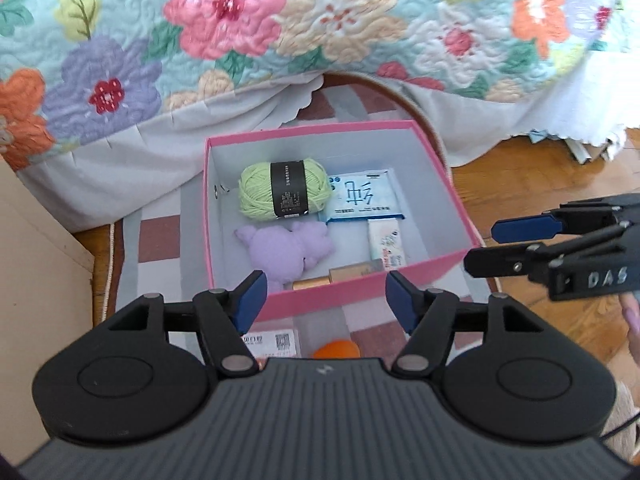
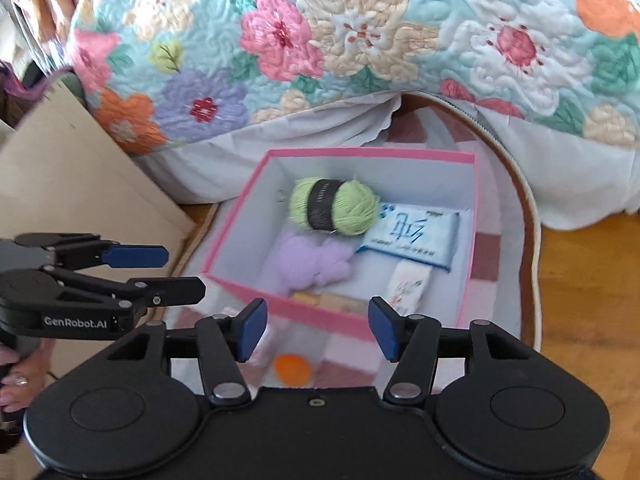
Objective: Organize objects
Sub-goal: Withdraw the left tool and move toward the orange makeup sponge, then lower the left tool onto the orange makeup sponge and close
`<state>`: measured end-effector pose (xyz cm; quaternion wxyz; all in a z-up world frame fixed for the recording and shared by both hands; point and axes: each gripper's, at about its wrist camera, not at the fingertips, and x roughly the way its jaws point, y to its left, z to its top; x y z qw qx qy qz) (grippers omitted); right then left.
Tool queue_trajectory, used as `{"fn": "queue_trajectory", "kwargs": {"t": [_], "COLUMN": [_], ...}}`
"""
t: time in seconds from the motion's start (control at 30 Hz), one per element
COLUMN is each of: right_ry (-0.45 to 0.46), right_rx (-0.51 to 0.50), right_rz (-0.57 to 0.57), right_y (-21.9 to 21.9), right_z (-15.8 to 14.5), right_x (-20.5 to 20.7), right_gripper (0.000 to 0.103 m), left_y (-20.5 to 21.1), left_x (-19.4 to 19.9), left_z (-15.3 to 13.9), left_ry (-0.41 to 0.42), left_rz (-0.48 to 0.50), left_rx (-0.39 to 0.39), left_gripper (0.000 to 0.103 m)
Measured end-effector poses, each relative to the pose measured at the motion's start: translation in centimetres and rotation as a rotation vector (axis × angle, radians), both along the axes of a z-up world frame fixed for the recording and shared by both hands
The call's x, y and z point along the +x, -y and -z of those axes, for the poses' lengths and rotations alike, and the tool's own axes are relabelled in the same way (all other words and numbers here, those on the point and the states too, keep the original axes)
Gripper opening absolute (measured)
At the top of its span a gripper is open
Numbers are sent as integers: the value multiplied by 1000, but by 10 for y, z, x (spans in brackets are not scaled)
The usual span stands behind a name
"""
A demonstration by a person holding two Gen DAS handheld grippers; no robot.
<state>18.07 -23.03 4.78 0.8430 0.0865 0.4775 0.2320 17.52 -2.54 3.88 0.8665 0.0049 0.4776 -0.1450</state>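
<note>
A pink box (image 1: 360, 286) (image 2: 320, 318) stands on a checked rug. Inside lie a green yarn ball (image 1: 284, 192) (image 2: 334, 208), a purple plush toy (image 1: 286, 248) (image 2: 310, 264), a blue tissue pack (image 1: 362, 198) (image 2: 412, 238), a small white packet (image 1: 386, 246) (image 2: 408, 288) and a gold tube (image 1: 340, 276). An orange ball (image 1: 336, 349) (image 2: 292, 369) and a white labelled pack (image 1: 272, 342) lie on the rug before the box. My left gripper (image 1: 324, 300) is open and empty above them. My right gripper (image 2: 316, 328) is open and empty, also over the orange ball.
A floral quilt (image 1: 280, 20) hangs over the bed behind the box. A beige cardboard panel (image 1: 28, 248) (image 2: 80, 184) stands at the left. Wooden floor (image 1: 560, 184) shows to the right of the rug. Each gripper shows side-on in the other's view.
</note>
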Motion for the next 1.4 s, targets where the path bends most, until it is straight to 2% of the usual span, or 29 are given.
{"fn": "queue_trajectory", "kwargs": {"t": [0.2, 0.33, 0.47, 0.5, 0.53, 0.6, 0.77, 0.87, 1.0, 1.13, 1.4], "right_ry": [58, 110, 177, 187, 197, 215, 265, 250, 228, 255, 282], "right_rx": [38, 26, -1, 4, 16, 24, -73, -111, -141, -153, -217], "right_rz": [-26, -66, -124, -149, -183, -246, -308, -334, -311, -302, -304], "right_y": [-5, -14, -24, -26, -27, -30, -43, -51, -60, -69, -85], "right_z": [-26, -38, -39, -36, -32, -21, 11, 35, 74, 104, 139], "right_x": [-43, -72, -96, -101, -104, -111, -121, -118, -108, -100, -78], "right_gripper": [74, 79, 84, 88, 91, 92, 92, 92, 92, 92, 92], "left_y": [-23, -31, -37, -38, -39, -41, -42, -41, -36, -32, -15], "left_x": [-32, -52, -70, -74, -78, -84, -90, -91, -88, -80, -61], "left_z": [-12, -14, -7, -4, 0, 8, 40, 56, 82, 105, 138], "left_ry": [5, 11, -1, -4, -1, 2, -22, -28, -57, -78, -64], "left_rz": [-29, -32, -36, -37, -40, -50, -53, -85, -120, -136, -111], "left_rx": [-14, -8, -27, -32, -34, -35, -52, -50, -47, -76, -154], "left_gripper": [68, 70, 70, 70, 70, 75, 79, 84, 85, 85, 82]}}
